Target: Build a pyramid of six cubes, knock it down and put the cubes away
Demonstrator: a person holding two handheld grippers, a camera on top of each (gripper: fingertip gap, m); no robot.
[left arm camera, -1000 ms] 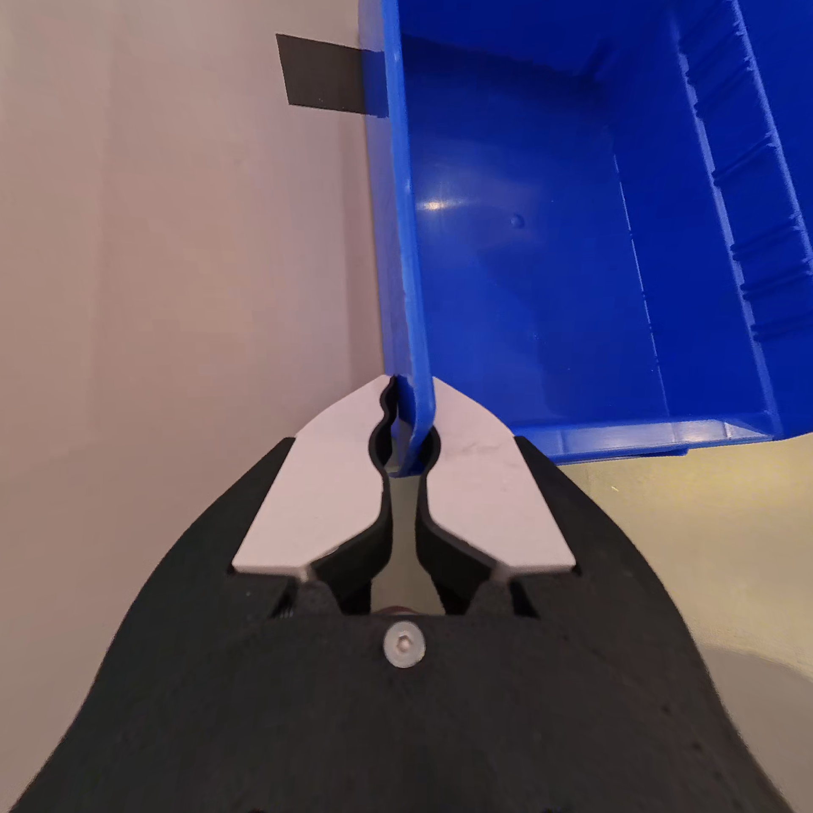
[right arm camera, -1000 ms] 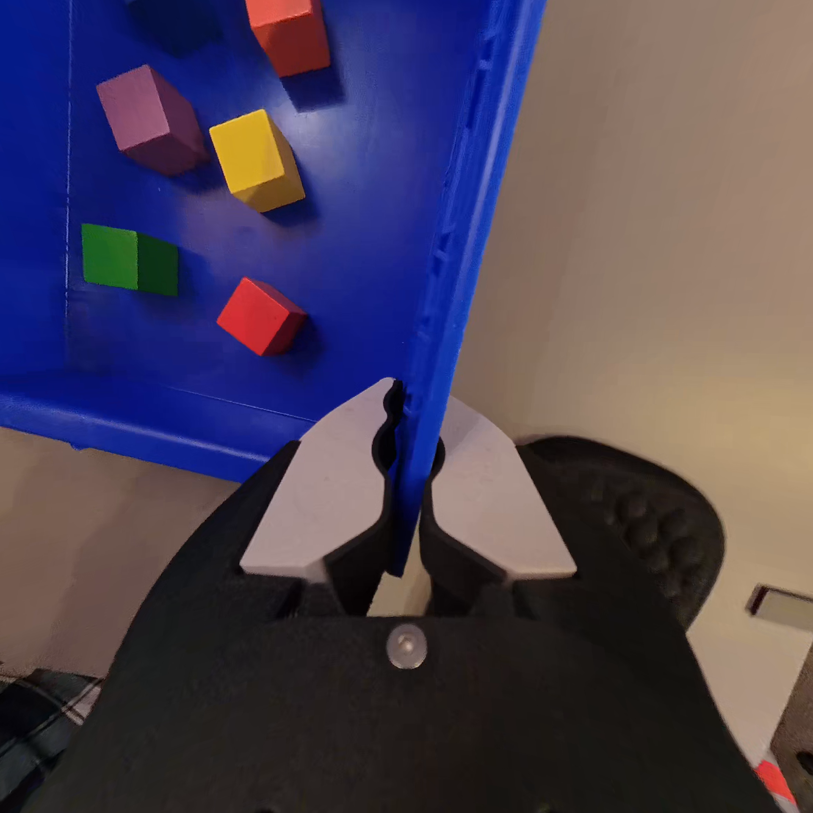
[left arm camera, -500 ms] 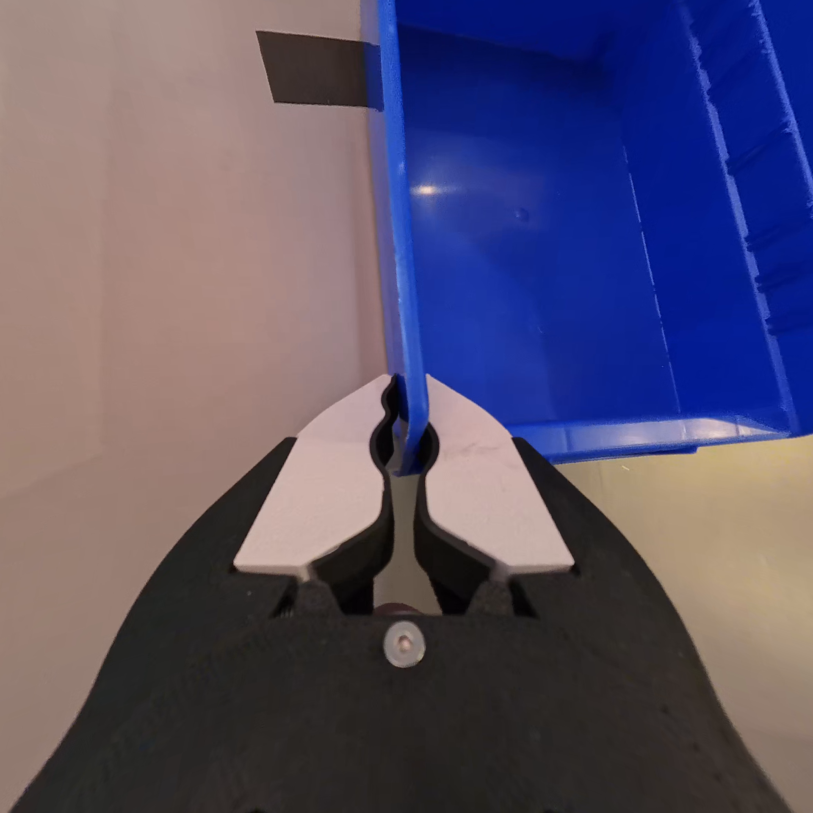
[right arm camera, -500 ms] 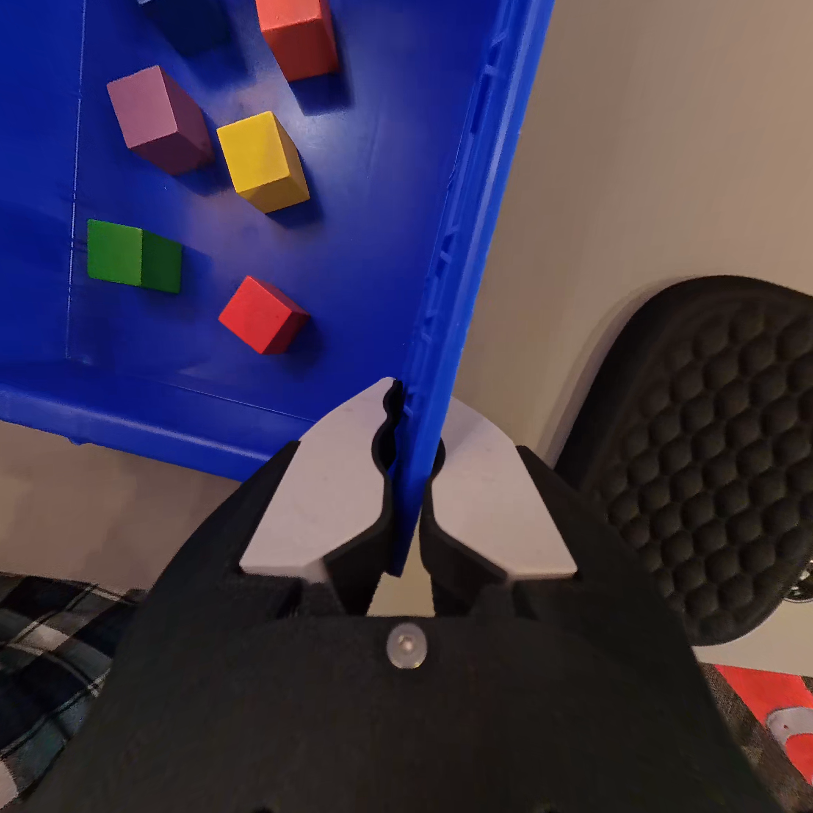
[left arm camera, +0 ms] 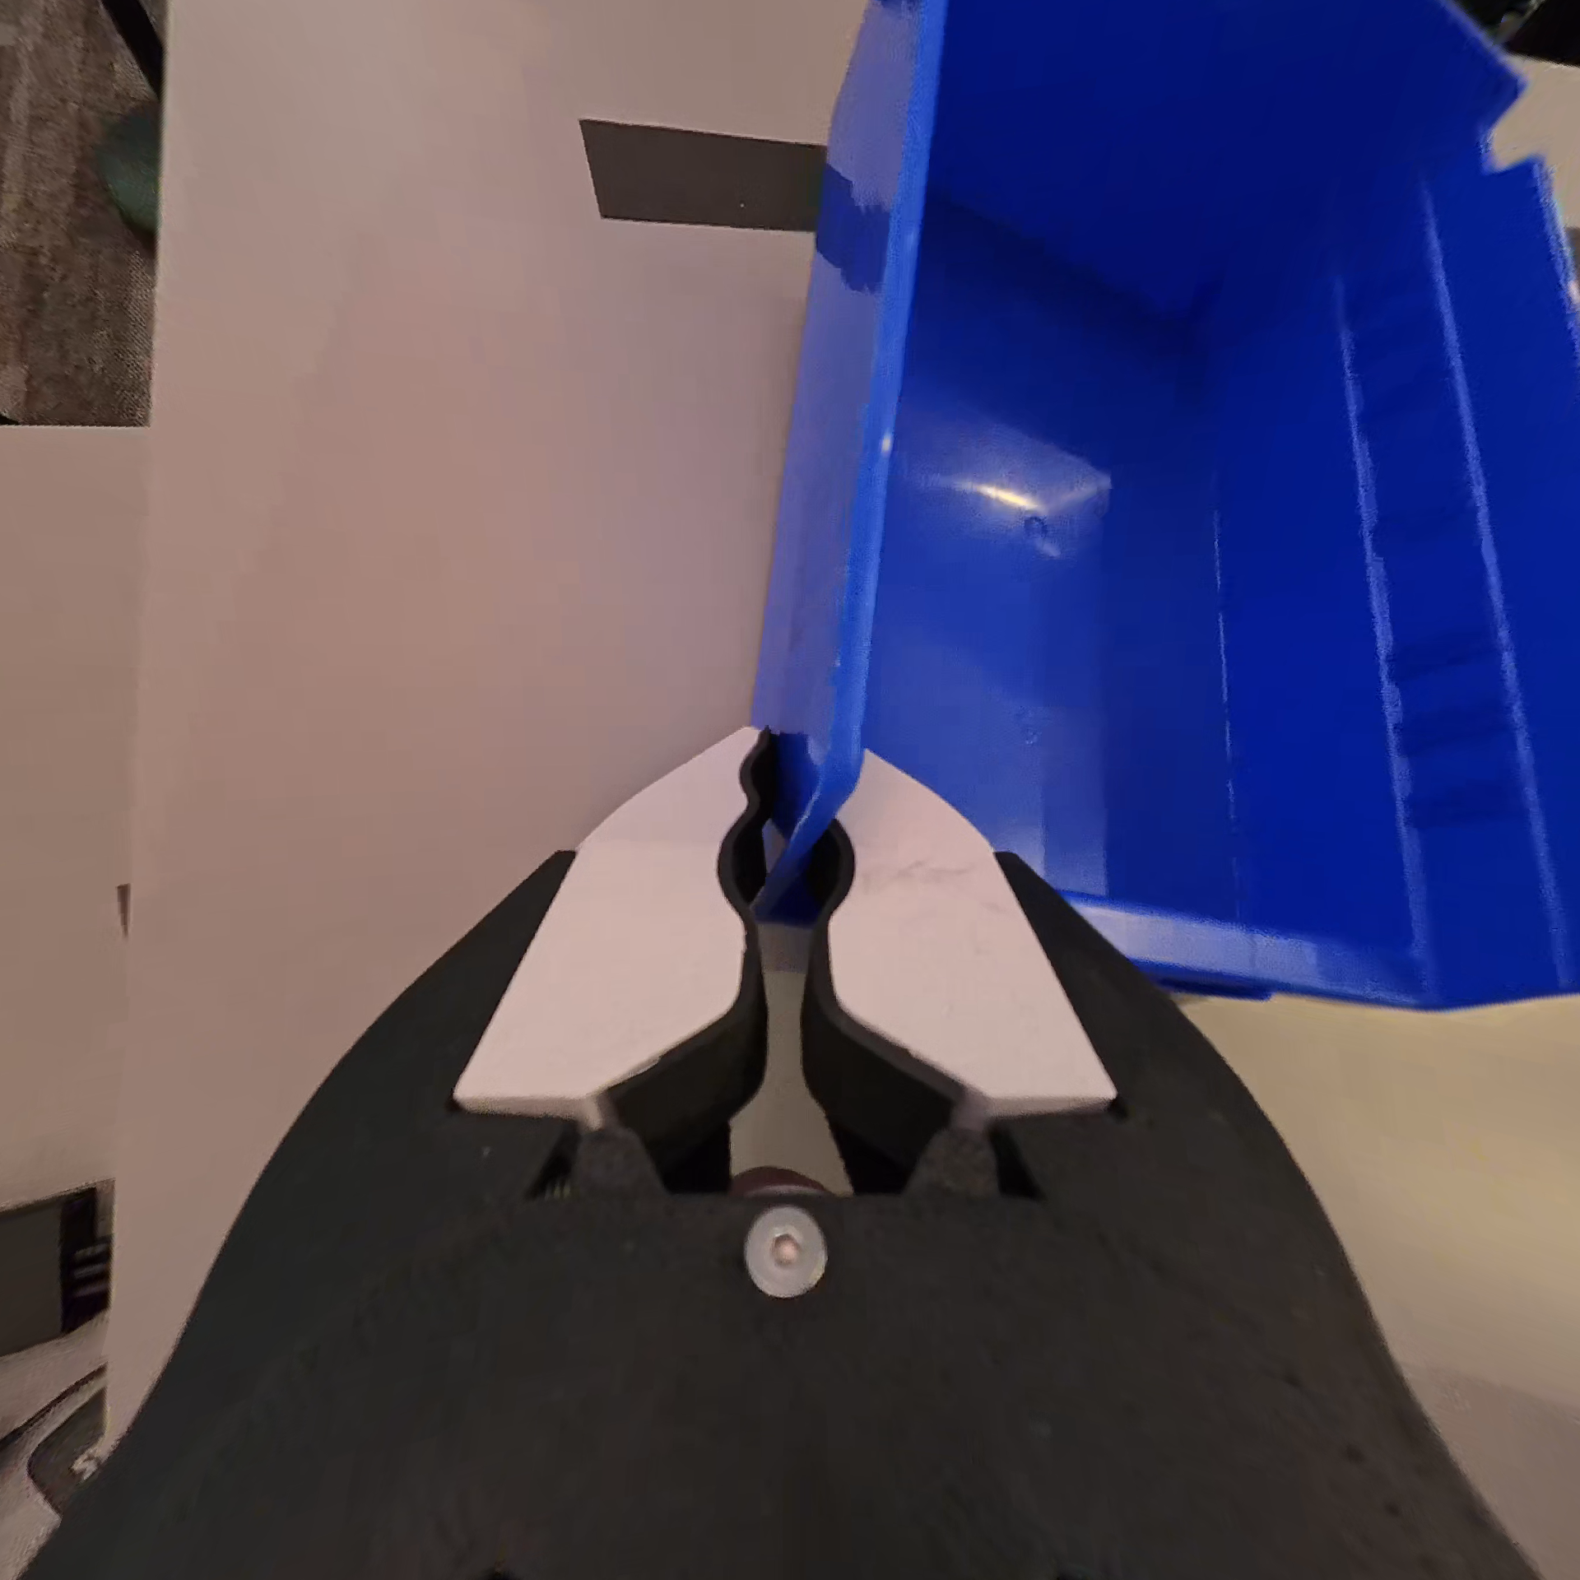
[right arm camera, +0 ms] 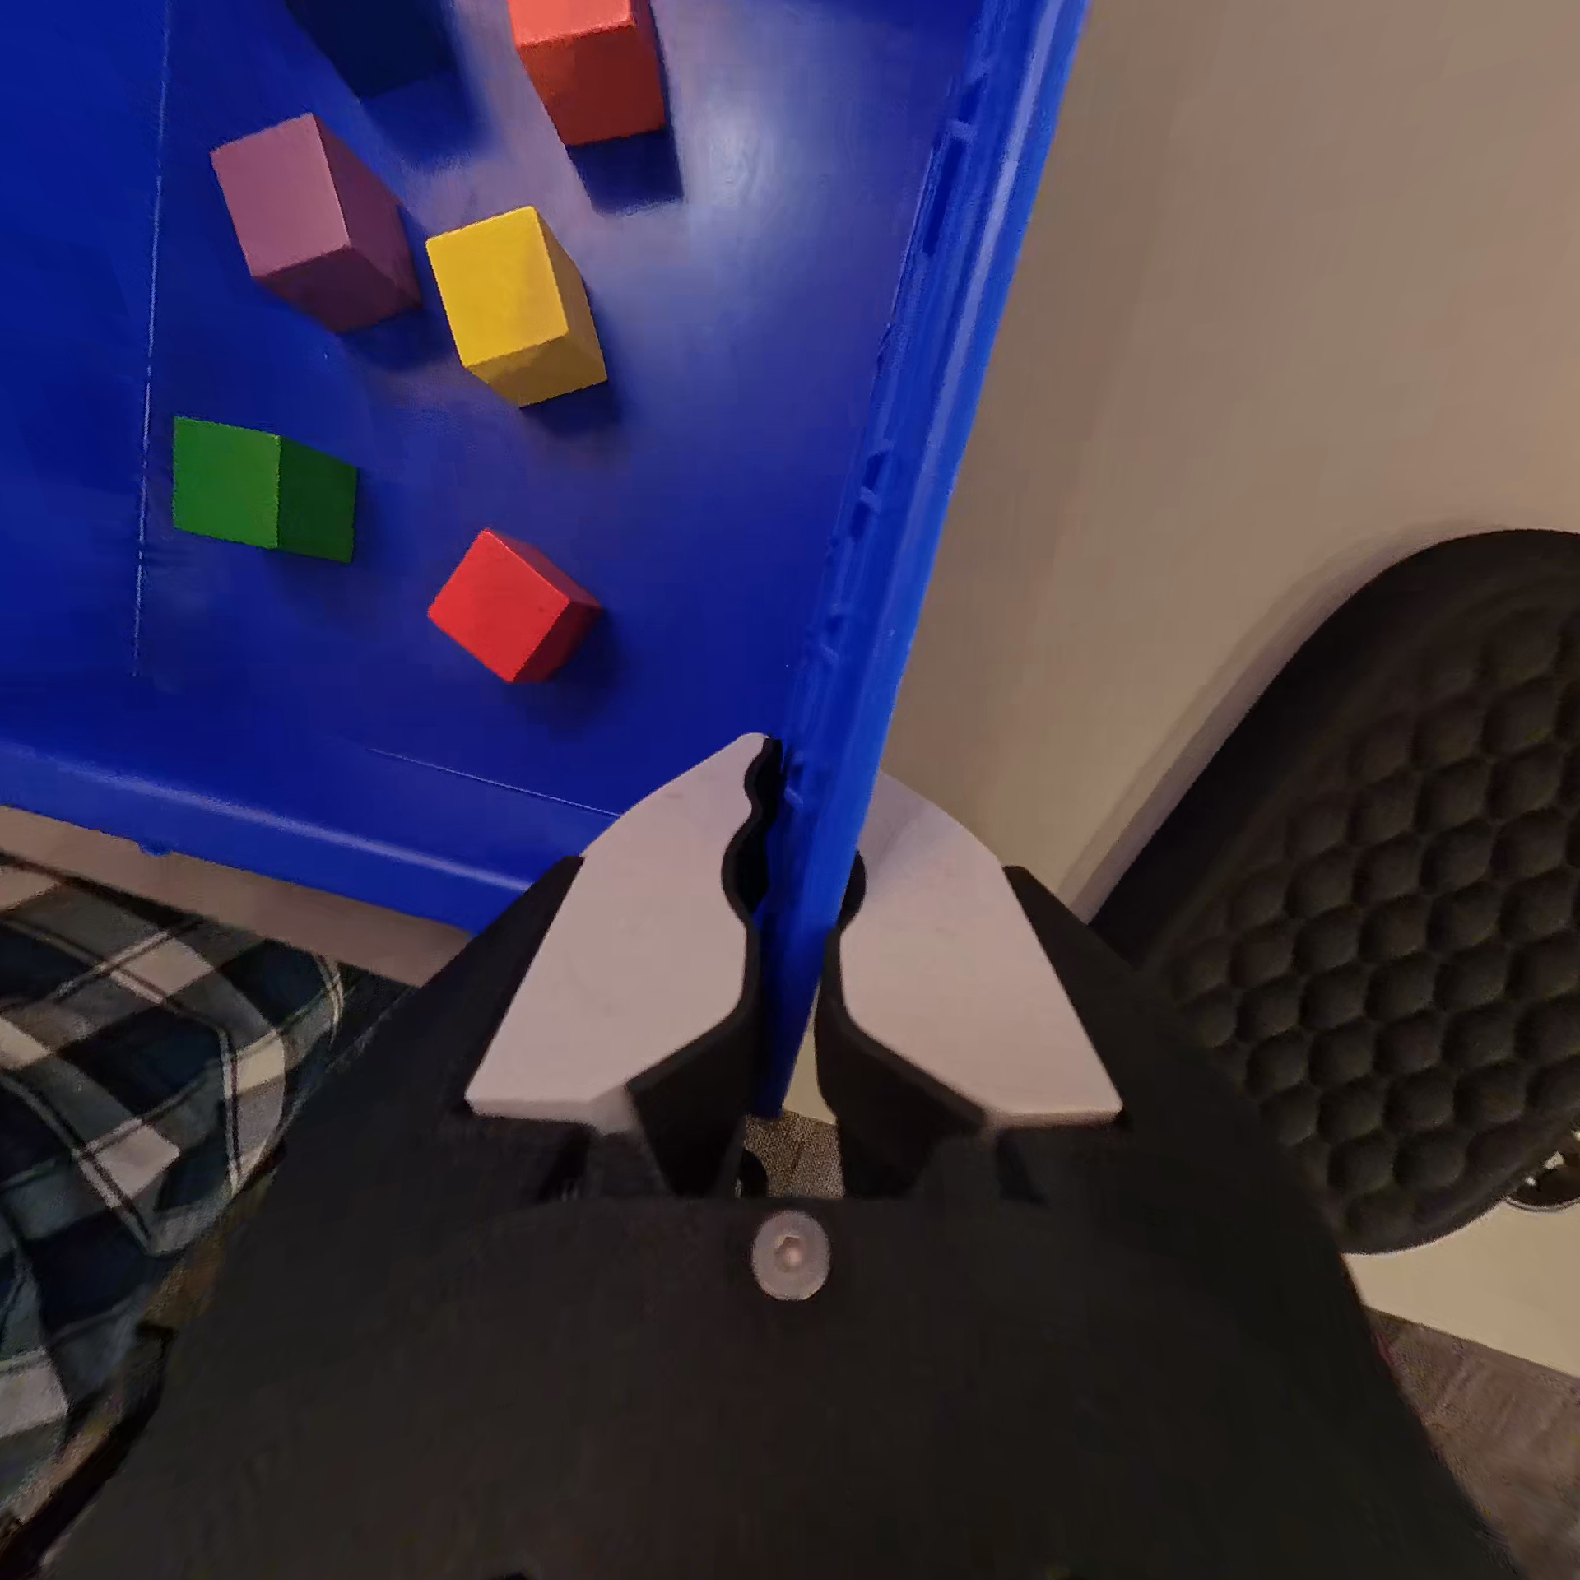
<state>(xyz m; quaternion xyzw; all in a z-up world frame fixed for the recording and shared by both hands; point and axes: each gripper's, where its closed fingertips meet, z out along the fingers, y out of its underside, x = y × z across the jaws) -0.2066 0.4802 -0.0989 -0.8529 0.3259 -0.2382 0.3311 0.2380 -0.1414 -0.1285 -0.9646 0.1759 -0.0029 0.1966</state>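
Both grippers are on the blue bin (right arm camera: 752,479) here, one per side wall. The left gripper (left arm camera: 791,821) has its jaws pinching the left wall's rim close to the near corner, and the right gripper (right arm camera: 799,855) is doing the same on the right wall, with the plastic running straight down between its pads. My guess is two grips because a wide open bin would twist or tip if you grabbed only one wall.

The cubes are all in the bin, loose on its floor: purple (right arm camera: 308,218), yellow (right arm camera: 513,303), green (right arm camera: 261,492), red (right arm camera: 513,603), and an orange-red one (right arm camera: 590,64) near the top of the right view. I count five for sure; there's a dark shape up by the top edge that might be a sixth, can't say. So the putting-away part looks done, or nearly.

The bin's long axis runs away from both cameras, short near wall toward the person and opening facing up. It sits over the pale bench (left arm camera: 427,513), next to a strip of black tape (left arm camera: 701,175). Whether it's lifted or resting, I can't tell.
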